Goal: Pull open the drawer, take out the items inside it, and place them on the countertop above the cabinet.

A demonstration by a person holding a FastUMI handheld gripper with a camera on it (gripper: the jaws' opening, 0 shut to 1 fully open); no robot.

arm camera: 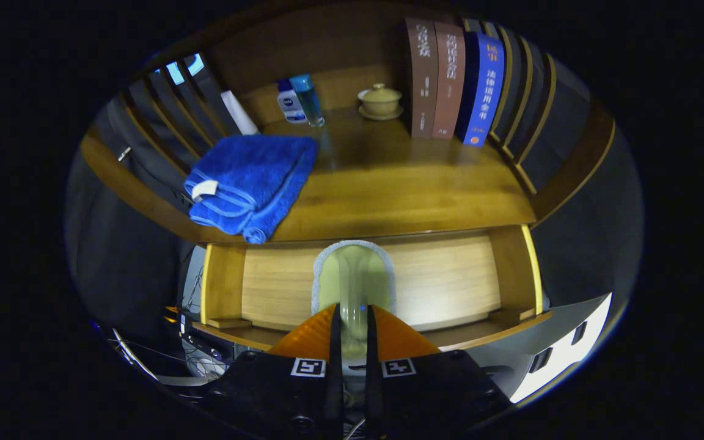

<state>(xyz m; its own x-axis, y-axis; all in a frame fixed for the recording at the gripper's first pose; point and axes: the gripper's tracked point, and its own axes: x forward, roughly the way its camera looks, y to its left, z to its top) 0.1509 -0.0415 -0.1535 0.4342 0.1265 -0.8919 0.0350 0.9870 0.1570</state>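
The wooden drawer (450,281) stands pulled open under the countertop (401,189). My gripper (352,310) is over the drawer's front edge, shut on the handle of a pale green brush (352,275) with a whitish fringe round its oval head. The head reaches out ahead of the fingertips (335,313) above the drawer floor, just short of the countertop's front edge. The drawer floor on either side of the brush is bare wood. A folded blue towel (248,183) lies on the left of the countertop, one corner hanging over the front edge.
At the back of the countertop stand two small bottles (300,101), a lidded tea cup on a saucer (380,101) and a row of upright books (453,85). Slatted side rails flank the countertop. A white box (563,348) sits right of the drawer.
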